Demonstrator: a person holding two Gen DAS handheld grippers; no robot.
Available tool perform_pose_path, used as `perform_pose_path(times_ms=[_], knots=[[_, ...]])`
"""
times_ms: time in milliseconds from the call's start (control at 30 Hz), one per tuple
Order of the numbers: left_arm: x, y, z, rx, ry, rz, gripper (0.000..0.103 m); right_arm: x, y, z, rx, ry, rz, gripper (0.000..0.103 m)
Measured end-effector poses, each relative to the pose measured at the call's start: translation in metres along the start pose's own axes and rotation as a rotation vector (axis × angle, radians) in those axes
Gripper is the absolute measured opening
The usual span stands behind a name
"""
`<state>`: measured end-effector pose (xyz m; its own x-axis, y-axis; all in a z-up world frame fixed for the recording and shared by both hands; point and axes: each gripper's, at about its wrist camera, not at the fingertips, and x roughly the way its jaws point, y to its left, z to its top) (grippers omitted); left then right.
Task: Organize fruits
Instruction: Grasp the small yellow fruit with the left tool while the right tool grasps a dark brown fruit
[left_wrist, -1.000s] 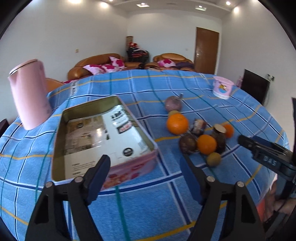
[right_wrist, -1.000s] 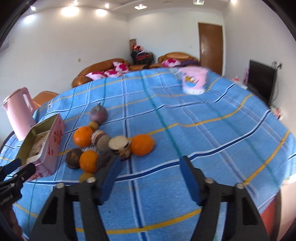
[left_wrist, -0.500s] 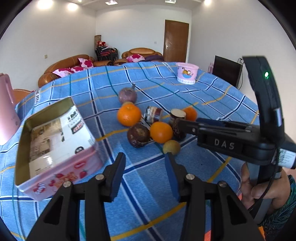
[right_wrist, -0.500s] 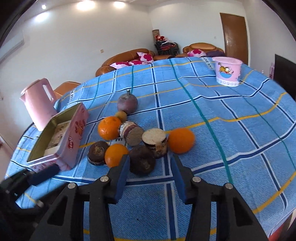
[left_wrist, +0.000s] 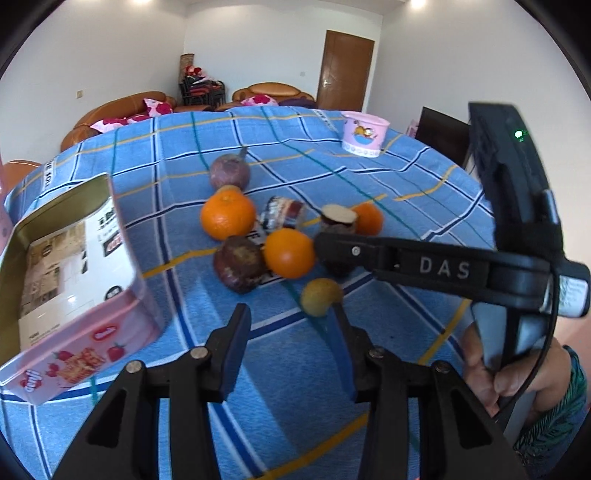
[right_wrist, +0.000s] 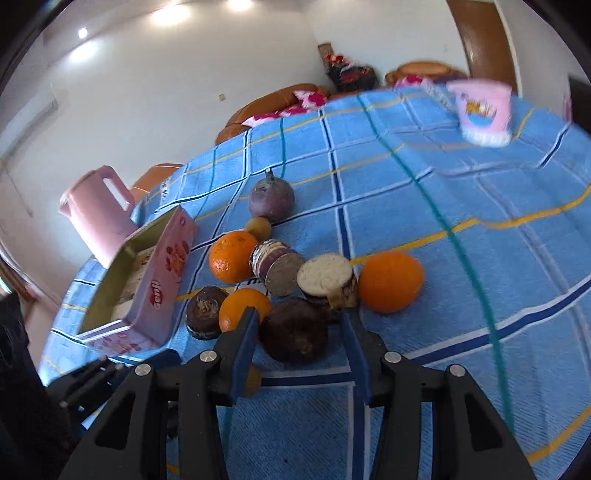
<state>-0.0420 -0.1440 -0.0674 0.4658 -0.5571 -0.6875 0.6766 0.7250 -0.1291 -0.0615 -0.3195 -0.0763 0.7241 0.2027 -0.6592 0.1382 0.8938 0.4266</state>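
Observation:
A cluster of fruit lies on the blue checked tablecloth: oranges (left_wrist: 228, 220) (left_wrist: 289, 252) (right_wrist: 390, 281), dark brown fruits (left_wrist: 239, 263) (right_wrist: 294, 329), a purple round fruit (left_wrist: 229, 172), cut pieces (right_wrist: 325, 273) and a small yellow-green fruit (left_wrist: 320, 296). An open pink tin box (left_wrist: 70, 258) lies to the left. My left gripper (left_wrist: 291, 317) is open and empty, its right finger close to the yellow-green fruit. My right gripper (right_wrist: 299, 325) is open, its fingers on either side of the dark brown fruit, with gaps. It also reaches across the left wrist view (left_wrist: 369, 254).
A pink cup (left_wrist: 364, 133) stands at the table's far right. A pink jug (right_wrist: 98, 214) stands behind the tin box. Sofas and a brown door are beyond the table. The table edge is near on the right.
Both grippers moved closer to the fruit pile. The right gripper now straddles the dark brown fruit. The left gripper came up to the yellow-green fruit.

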Motion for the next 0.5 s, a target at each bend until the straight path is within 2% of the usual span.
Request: perform_pose_path(times_ms=[167, 267, 400, 500], knots=[[0.012, -0.005, 0.005, -0.015, 0.021, -0.028, 0.044, -0.007, -0.003, -0.004, -0.027, 0.009, 0.035, 0.04], [0.022, -0.008, 0.009, -0.025, 0.04, -0.042, 0.044, -0.016, -0.005, -0.006, -0.029, -0.018, 0.005, 0.039], [0.029, -0.01, 0.014, -0.043, 0.055, -0.039, 0.044, -0.035, -0.014, -0.006, -0.001, -0.073, 0.022, 0.039], [0.034, -0.013, 0.017, -0.038, 0.06, -0.018, 0.036, -0.04, -0.015, -0.004, -0.001, -0.095, 0.001, 0.04]])
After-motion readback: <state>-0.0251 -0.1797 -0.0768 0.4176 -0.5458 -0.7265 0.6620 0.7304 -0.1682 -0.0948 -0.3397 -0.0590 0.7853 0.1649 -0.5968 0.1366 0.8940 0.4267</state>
